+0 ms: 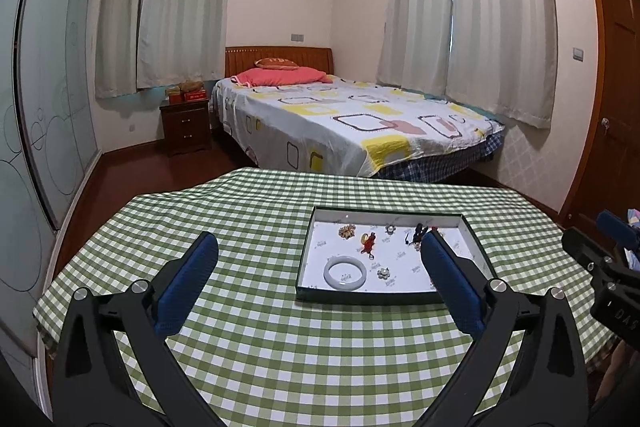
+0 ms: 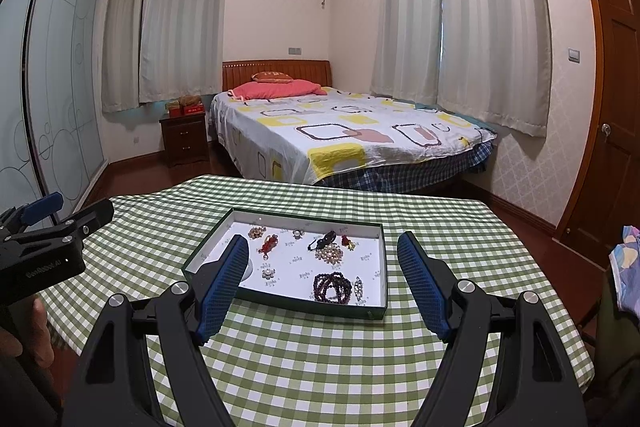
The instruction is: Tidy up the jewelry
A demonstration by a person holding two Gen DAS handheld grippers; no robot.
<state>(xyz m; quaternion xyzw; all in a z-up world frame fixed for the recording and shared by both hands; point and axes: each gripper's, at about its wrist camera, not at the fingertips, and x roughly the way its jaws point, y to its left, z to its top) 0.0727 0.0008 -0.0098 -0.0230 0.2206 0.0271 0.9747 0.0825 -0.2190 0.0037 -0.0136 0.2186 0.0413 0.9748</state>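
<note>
Left gripper (image 1: 318,247) spread to its widest, blue pads (image 1: 188,283) released and grasping nothing, hovering low centre of the left wrist view above the green checked tablecloth (image 1: 260,355). Right gripper (image 2: 322,251) likewise released, somewhat narrower, nothing between its pads (image 2: 420,283), low centre of its own view.

Just beyond both, mid-frame: a shallow green-walled box tray (image 2: 384,267) with a white printed floor, holding all the jewelry. White jade bangle (image 1: 345,273) lying flat near the tray's lower left in the left wrist view; red tasselled charm (image 1: 369,243) and gold bead cluster (image 1: 346,231) above it. In the right wrist view, dark red bead bracelet (image 2: 332,286) at lower centre, pearl cluster (image 2: 329,253) above it, black piece (image 2: 325,239) higher up.

Probably between picks, no piece chosen yet. For the next pick:
- Approach from above, pads straddling one piece only, clear of its neighbours.
- Narrow the spread first; walls close by on every side.
- Lift the bangle by its rim, since likely slippery.
- Watch for trailing cords and tassels snagging.
</note>
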